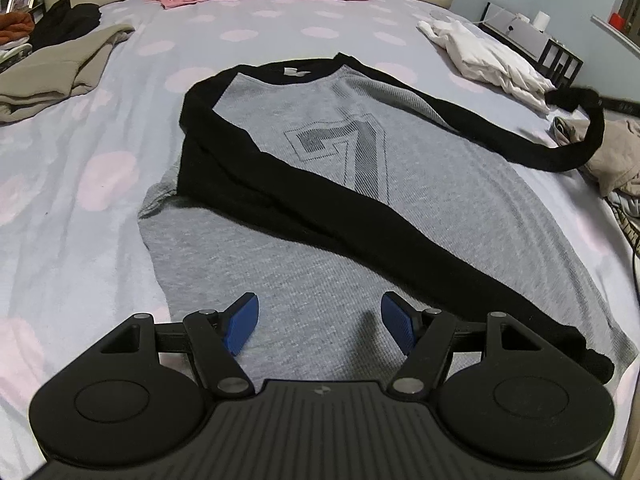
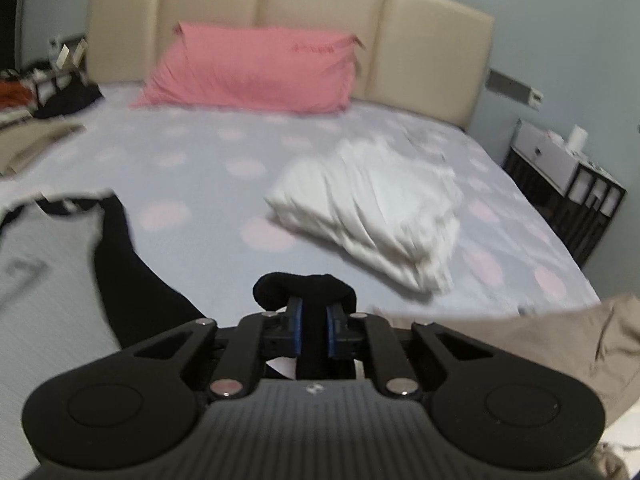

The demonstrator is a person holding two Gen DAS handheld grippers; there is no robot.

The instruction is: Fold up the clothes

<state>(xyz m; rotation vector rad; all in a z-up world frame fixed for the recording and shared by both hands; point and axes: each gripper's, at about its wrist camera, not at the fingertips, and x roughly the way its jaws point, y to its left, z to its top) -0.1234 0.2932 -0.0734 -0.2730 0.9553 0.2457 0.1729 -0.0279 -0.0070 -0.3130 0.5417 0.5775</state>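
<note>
A grey sweater with black sleeves lies flat on the bed, collar toward the pillow. One black sleeve is folded diagonally across its front. My left gripper hangs open over the grey hem, nothing between its blue pads. The other black sleeve stretches out to the right, its cuff lifted off the bed. In the right wrist view my right gripper is shut on that black cuff, which bulges above the blue pads. The sleeve trails left to the grey body.
A folded white garment lies on the dotted bedsheet. Beige clothes are piled at the right edge, a khaki garment at the left. A pink pillow leans on the headboard; a black shelf stands beside the bed.
</note>
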